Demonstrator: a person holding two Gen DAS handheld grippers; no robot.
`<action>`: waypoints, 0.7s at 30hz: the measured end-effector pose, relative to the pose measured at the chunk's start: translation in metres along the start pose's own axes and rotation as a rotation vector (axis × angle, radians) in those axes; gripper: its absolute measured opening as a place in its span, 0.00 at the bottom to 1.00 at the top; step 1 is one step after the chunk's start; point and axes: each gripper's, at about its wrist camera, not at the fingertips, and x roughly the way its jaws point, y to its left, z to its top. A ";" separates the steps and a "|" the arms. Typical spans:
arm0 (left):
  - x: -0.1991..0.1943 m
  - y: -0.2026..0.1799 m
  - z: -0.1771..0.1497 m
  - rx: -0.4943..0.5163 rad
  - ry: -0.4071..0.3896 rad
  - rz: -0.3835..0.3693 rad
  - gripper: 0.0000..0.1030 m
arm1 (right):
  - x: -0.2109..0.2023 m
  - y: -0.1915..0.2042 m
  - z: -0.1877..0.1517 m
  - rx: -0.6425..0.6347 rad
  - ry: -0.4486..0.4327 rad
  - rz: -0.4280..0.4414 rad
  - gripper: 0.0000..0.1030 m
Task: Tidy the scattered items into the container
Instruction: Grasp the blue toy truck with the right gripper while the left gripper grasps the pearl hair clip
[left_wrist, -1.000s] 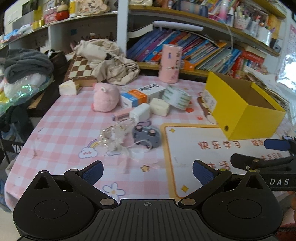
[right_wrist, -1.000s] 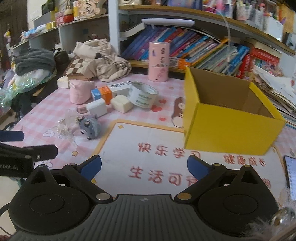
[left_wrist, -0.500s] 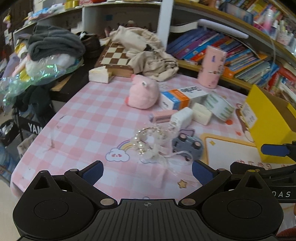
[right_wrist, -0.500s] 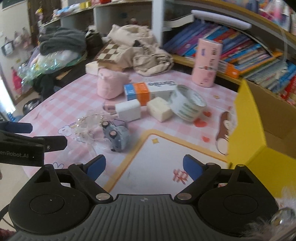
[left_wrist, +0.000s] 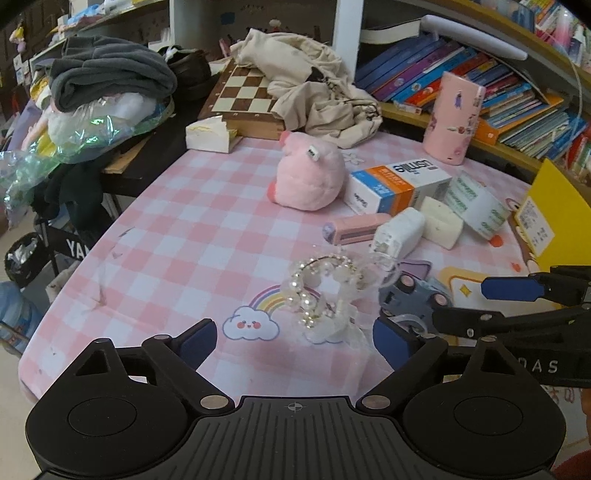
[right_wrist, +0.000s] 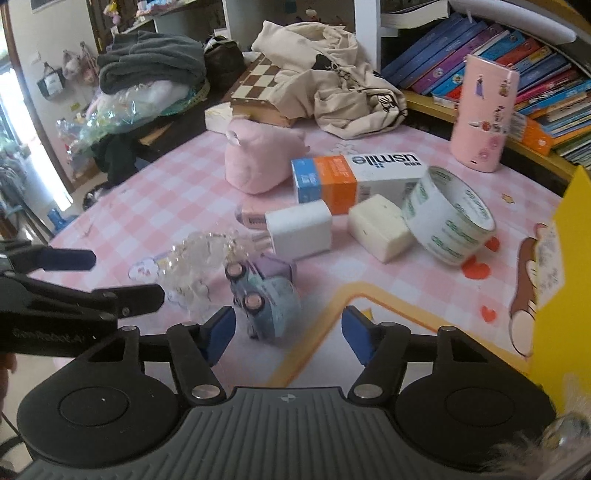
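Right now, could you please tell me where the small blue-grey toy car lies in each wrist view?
Left wrist view: the small blue-grey toy car lies right of centre, partly behind the right gripper.
Right wrist view: it lies low, centre-left, ahead of the jaws.
Shared landmark: the white charger block just beyond it.

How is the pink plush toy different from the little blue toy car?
The pink plush toy looks soft, rounded and much bigger; the blue toy car looks hard, small and has wheels. The plush sits far back by the orange and white box; the car lies tipped on its side, near the right gripper. Both rest on the checked tablecloth.
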 end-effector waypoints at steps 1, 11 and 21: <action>0.002 0.000 0.001 -0.003 0.003 0.005 0.90 | 0.003 -0.001 0.002 -0.001 0.003 0.008 0.59; 0.023 0.000 0.011 -0.010 0.046 0.025 0.84 | 0.034 -0.012 0.012 0.003 0.059 0.071 0.54; 0.045 -0.019 0.020 0.081 0.081 0.000 0.74 | 0.036 -0.024 0.011 0.008 0.053 0.068 0.40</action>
